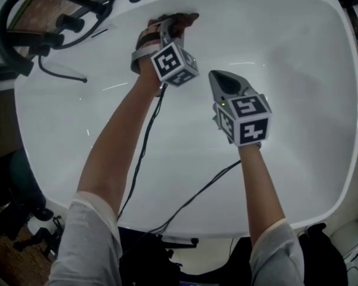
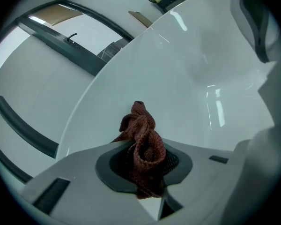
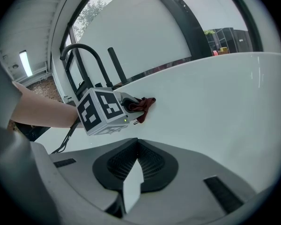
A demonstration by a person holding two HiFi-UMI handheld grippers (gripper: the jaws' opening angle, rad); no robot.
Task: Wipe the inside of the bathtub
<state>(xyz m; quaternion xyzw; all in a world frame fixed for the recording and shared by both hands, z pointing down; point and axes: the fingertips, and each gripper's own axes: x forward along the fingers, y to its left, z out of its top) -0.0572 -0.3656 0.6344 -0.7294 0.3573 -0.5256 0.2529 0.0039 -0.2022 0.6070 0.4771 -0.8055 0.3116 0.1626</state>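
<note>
A white bathtub [image 1: 322, 82] fills the head view. My left gripper [image 1: 180, 22] is shut on a crumpled reddish-brown cloth [image 2: 143, 142], pressed near the tub's far inner wall [image 2: 192, 60] just below the rim. The cloth [image 1: 188, 19] sticks out past the jaws; from the right gripper view it shows as a dark red cloth [image 3: 143, 105] beside the left gripper's marker cube [image 3: 99, 110]. My right gripper [image 1: 222, 81] hovers over the middle of the tub, shut with nothing between its pads.
A black curved tap and hose fitting [image 1: 42, 22] stands at the tub's far left rim. Black cables [image 1: 185, 204] trail over the near rim. Dark bags and gear [image 1: 18, 213] lie on the floor at the near left.
</note>
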